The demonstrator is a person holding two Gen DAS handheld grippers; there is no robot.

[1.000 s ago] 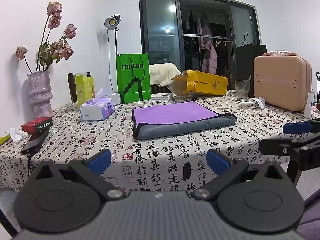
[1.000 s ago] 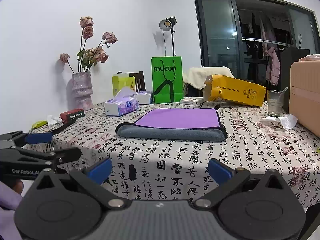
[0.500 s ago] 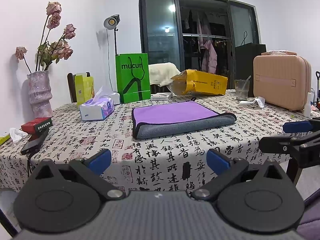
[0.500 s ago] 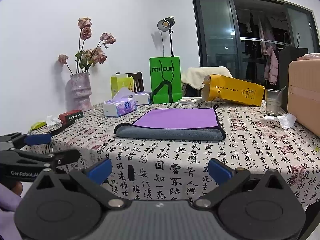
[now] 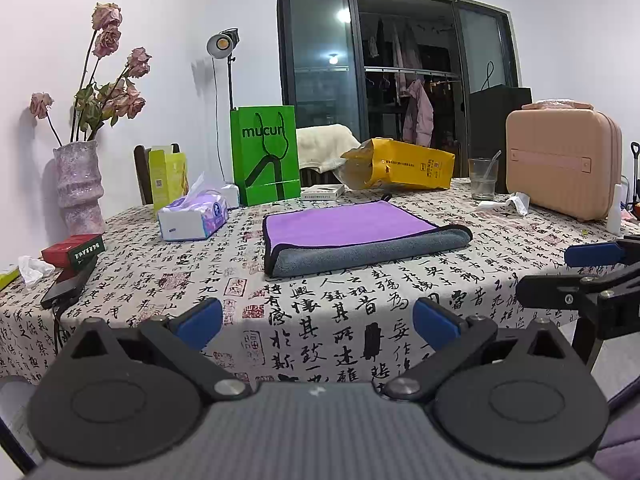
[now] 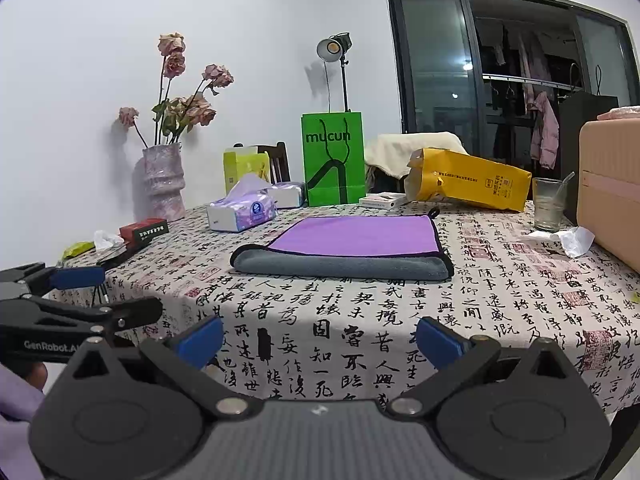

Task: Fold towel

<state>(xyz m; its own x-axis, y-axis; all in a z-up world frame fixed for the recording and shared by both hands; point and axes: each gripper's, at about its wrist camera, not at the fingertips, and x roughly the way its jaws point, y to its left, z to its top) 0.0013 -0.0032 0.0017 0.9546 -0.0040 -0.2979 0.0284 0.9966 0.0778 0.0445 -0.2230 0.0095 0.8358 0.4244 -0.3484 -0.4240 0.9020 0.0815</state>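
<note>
A purple towel [image 5: 344, 226] with a grey underside lies folded flat on the table, its rolled grey fold edge toward me; it also shows in the right wrist view [image 6: 352, 240]. My left gripper [image 5: 318, 320] is open and empty, held off the table's near edge, well short of the towel. My right gripper [image 6: 320, 334] is open and empty, also off the near edge. Each gripper shows in the other's view: the right one at the right edge [image 5: 560, 276], the left one at the left edge [image 6: 108, 292].
A tablecloth with black characters [image 5: 360, 304] covers the table. Behind the towel stand a green bag [image 5: 266, 156], a yellow bag [image 5: 400, 164], a tissue pack [image 5: 192, 218], a glass [image 5: 483, 179] and a pink case [image 5: 564, 160]. A vase [image 5: 78, 186], a red box [image 5: 74, 249] and a phone [image 5: 68, 286] are at left.
Both grippers stay open and almost still; the views have shifted only very slightly. The towel has not moved.
</note>
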